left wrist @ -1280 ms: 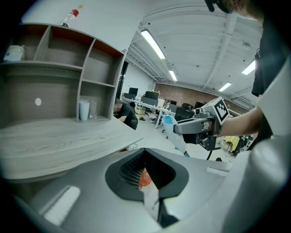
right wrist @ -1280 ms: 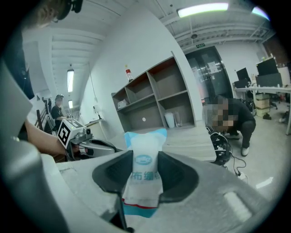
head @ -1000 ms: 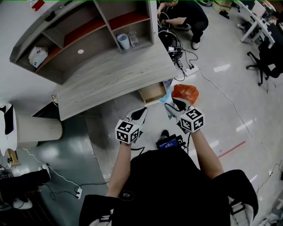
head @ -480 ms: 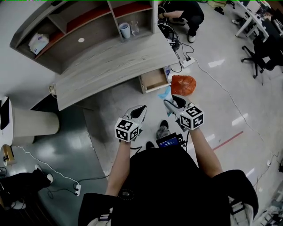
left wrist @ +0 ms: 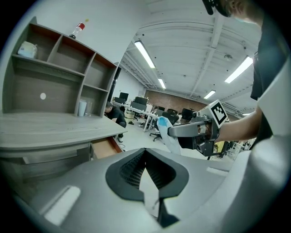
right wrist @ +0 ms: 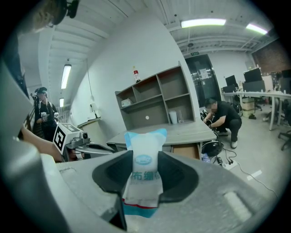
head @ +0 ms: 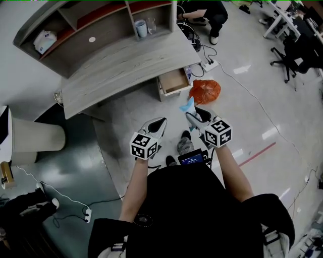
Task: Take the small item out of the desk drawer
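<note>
A grey wooden desk (head: 126, 70) stands at the top of the head view, its small drawer (head: 174, 80) pulled open. My right gripper (head: 191, 115) is shut on a small blue-and-white packet (head: 187, 106), held above the floor well back from the drawer. In the right gripper view the packet (right wrist: 145, 154) stands upright between the jaws of the right gripper (right wrist: 145, 170), with the open drawer (right wrist: 186, 151) beyond. My left gripper (head: 159, 123) hovers beside it, jaws together and empty. In the left gripper view the left gripper (left wrist: 148, 175) looks toward the packet (left wrist: 166, 132).
An orange bag (head: 204, 90) lies on the floor beside the drawer. A shelf unit on the desk holds a cup (head: 138, 27) and a tissue pack (head: 44, 39). A person (head: 202, 12) crouches behind the desk near cables and a power strip (head: 209, 65). A white drum (head: 35, 136) stands left.
Both grippers and the view have drawn back from the desk, so the drawer and orange bag now lie farther off. The right gripper still holds the packet.
</note>
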The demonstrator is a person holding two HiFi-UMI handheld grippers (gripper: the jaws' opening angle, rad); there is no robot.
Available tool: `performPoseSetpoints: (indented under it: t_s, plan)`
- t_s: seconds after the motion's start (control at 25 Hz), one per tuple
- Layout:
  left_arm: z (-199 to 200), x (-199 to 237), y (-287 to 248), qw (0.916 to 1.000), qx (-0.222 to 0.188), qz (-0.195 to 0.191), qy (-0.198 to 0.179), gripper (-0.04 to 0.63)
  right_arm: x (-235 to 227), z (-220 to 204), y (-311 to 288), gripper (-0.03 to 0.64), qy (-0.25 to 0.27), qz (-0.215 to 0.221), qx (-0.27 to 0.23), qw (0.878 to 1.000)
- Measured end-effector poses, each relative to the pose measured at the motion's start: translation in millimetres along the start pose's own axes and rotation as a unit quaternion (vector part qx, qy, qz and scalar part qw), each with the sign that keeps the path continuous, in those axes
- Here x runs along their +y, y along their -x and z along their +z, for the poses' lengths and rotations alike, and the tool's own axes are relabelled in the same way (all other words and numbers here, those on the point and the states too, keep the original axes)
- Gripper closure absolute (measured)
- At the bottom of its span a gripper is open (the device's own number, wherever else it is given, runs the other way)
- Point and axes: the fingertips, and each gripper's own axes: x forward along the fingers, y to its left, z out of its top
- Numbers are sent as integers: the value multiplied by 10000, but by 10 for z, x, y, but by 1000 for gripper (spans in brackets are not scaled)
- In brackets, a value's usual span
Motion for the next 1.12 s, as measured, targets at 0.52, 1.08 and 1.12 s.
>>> performPoseSetpoints:
  t_s: [0.52, 1.08, 1.12]
  plan:
    - [-172, -306, 194, 9998, 6, -122, -151, 596, 281, -238, 316, 446, -55, -99, -121, 9999]
    - [-215, -395, 284, 9996, 40, -114, -261, 595, 379, -273, 397, 446, -59, -77, -214, 9997]
    - [-220, -401, 280, 9996, 40, -118, -267, 595, 376, -279, 402, 446, -58, -80, -217, 9997]
